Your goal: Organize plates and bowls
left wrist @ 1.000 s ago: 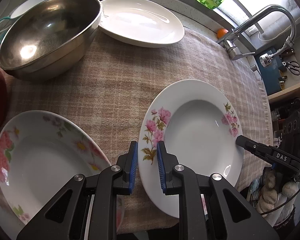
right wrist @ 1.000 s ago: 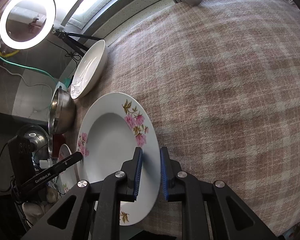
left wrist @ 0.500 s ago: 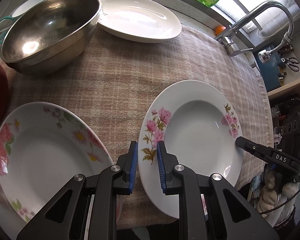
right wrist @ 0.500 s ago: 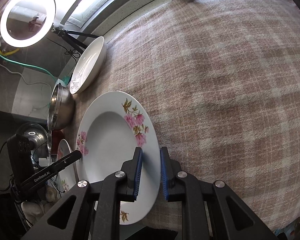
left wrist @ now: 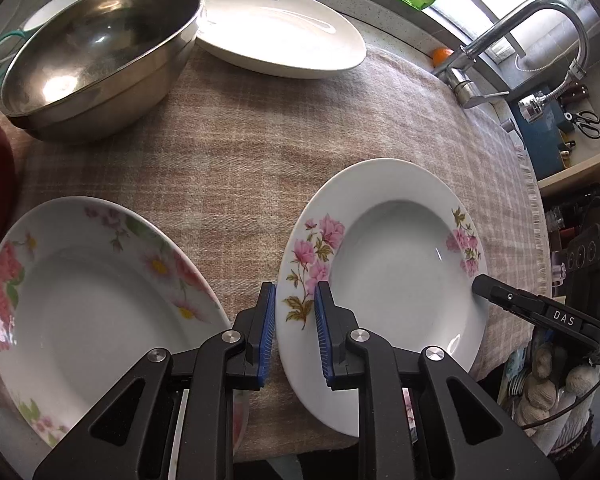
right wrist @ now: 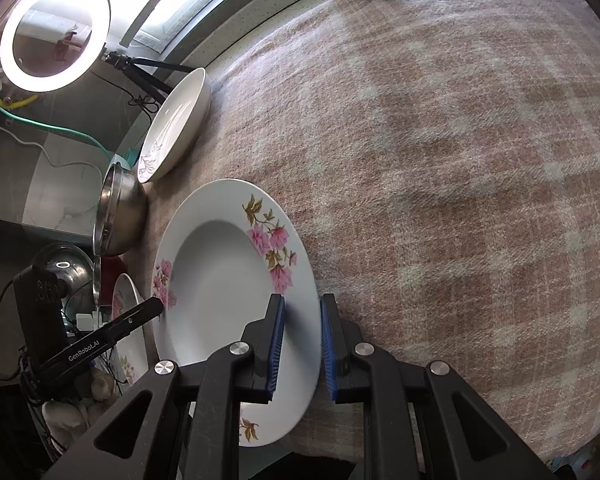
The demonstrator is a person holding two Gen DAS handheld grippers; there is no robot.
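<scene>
Plaid cloth [right wrist: 440, 168] covers counter by window, faucet [left wrist: 520, 32] behind. We clamp flowered plate [left wrist: 400, 264] on cloth: left gripper [left wrist: 295, 300] and right gripper [right wrist: 302, 312] pinch opposite rims. Second flowered plate [left wrist: 80, 300] sits higher in left view than before.

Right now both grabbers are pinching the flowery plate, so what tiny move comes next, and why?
Probably lift the pink-flowered plate a little, keeping it level. The left gripper and right gripper each have their jaws closed on opposite edges of its rim. It sits alone on the checked cloth, beside another flowered plate it could stack onto.
</scene>
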